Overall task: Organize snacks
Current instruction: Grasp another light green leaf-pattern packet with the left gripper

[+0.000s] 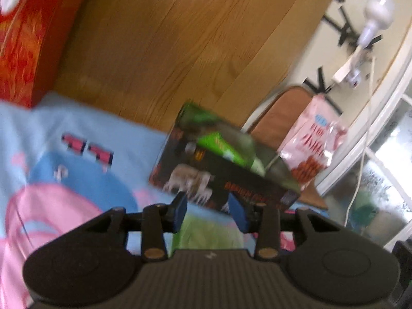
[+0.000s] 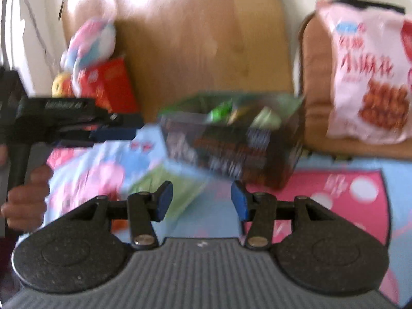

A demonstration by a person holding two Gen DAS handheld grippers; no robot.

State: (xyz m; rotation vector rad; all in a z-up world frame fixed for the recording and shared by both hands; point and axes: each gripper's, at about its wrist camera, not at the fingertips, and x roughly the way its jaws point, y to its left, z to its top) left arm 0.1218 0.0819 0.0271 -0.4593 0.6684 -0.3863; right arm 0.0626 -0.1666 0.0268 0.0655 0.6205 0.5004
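A dark open-topped snack box (image 1: 219,177) stands on the cartoon-print blanket (image 1: 77,180), with green packets (image 1: 221,144) inside it. My left gripper (image 1: 207,211) sits just in front of the box's near side, open, with nothing between its blue pads. In the right wrist view the same box (image 2: 237,139) is ahead of my right gripper (image 2: 202,198), which is open and empty over the blanket (image 2: 322,193). A pink snack bag (image 2: 370,77) lies on a brown cushion (image 2: 316,77) to the right. The left gripper (image 2: 128,127) reaches in from the left, close to the box.
A red carton (image 1: 31,38) stands at the blanket's far left on the wooden floor (image 1: 180,38). A plush toy (image 2: 90,41) rests by the red carton (image 2: 110,85). A hand (image 2: 25,198) holds the left tool. A white lamp (image 1: 370,25) and cord lie by the window.
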